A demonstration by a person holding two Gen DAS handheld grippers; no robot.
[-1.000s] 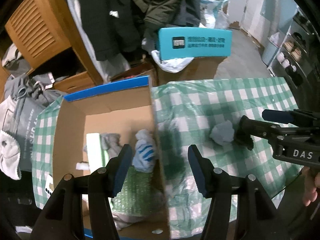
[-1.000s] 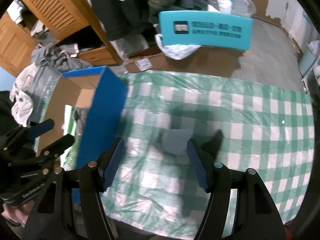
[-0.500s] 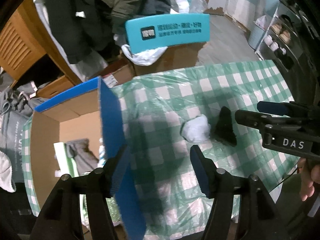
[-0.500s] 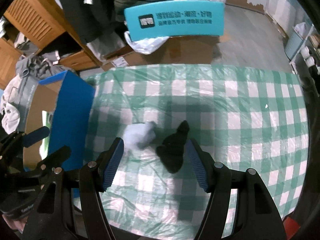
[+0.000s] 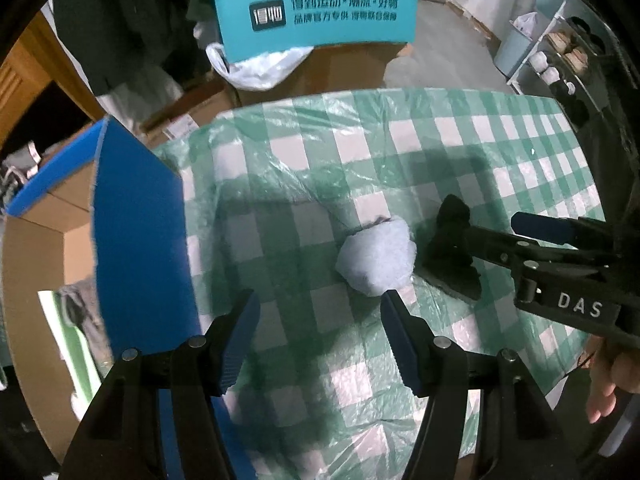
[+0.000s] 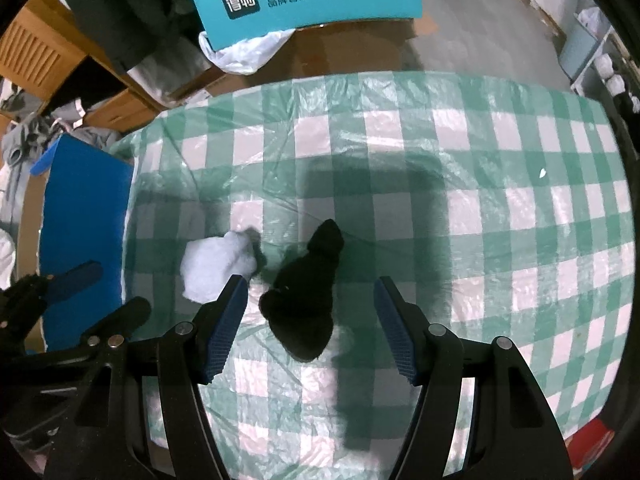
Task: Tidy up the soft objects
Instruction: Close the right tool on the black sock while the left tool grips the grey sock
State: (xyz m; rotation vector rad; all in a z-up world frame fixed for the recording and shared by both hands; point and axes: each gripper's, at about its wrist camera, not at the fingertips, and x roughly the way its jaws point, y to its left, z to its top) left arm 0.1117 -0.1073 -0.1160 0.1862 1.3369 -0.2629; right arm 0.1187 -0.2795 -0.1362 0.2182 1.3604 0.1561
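A pale grey balled sock point(image 5: 376, 260) and a black soft bundle point(image 5: 452, 252) lie side by side on the green checked tablecloth point(image 5: 320, 168). My left gripper point(image 5: 318, 336) is open and empty, just short of the grey sock. My right gripper point(image 6: 310, 320) is open with the black bundle point(image 6: 308, 292) between its fingers; the grey sock point(image 6: 218, 266) lies left of its left finger. The right gripper also shows in the left wrist view point(image 5: 496, 236), beside the black bundle. The open blue-sided cardboard box point(image 5: 136, 248) stands at the left, with soft items inside.
A teal chair back point(image 5: 316, 12) with white lettering stands beyond the table's far edge, over a white bag and cardboard boxes. Dark clothes and wooden furniture are at the far left. Shelves stand at the right. The box's blue wall point(image 6: 80, 232) rises close to my left gripper.
My left gripper has swung from over the box to the right, toward the grey sock. My right gripper has shifted from around the grey sock to around the black bundle.
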